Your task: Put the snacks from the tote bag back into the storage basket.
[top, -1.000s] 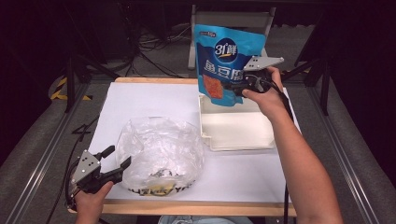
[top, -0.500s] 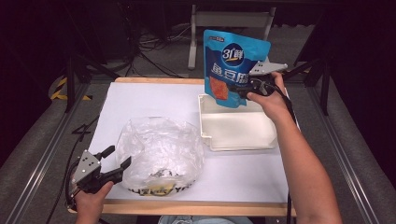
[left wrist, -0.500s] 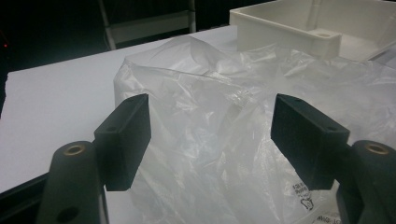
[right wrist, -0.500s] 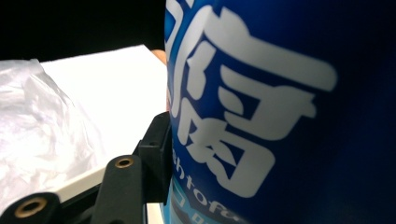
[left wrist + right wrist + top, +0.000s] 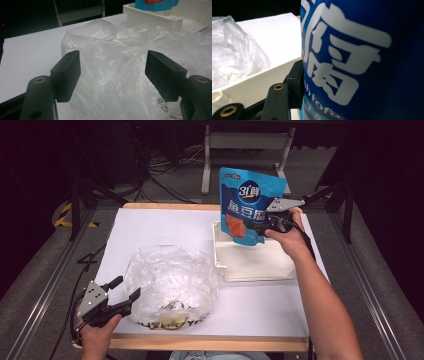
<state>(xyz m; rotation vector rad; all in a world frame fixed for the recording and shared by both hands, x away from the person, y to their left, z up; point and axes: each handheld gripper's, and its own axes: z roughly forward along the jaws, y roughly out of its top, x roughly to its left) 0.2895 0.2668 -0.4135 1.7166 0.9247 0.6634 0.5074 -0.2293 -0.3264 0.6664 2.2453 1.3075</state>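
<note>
A blue snack pouch (image 5: 250, 205) with white lettering stands upright over the far left corner of the white tray (image 5: 250, 265). My right gripper (image 5: 260, 226) is shut on its lower right edge; up close the pouch (image 5: 362, 57) covers one jaw, and the other presses its side. A crumpled clear plastic bag (image 5: 172, 282) lies on the white table sheet at the near left. My left gripper (image 5: 120, 295) sits at the bag's left edge, open, its pads (image 5: 67, 72) apart with the bag (image 5: 120, 75) just beyond them.
The white tray's near wall (image 5: 152, 18) shows beyond the bag. The wooden table edge (image 5: 210, 342) runs along the front. A metal frame (image 5: 247, 142) and cables stand on the dark floor behind the table.
My right gripper has carried the blue pouch down and slightly to the right, lower over the tray's far left corner. The left gripper and plastic bag stayed still.
</note>
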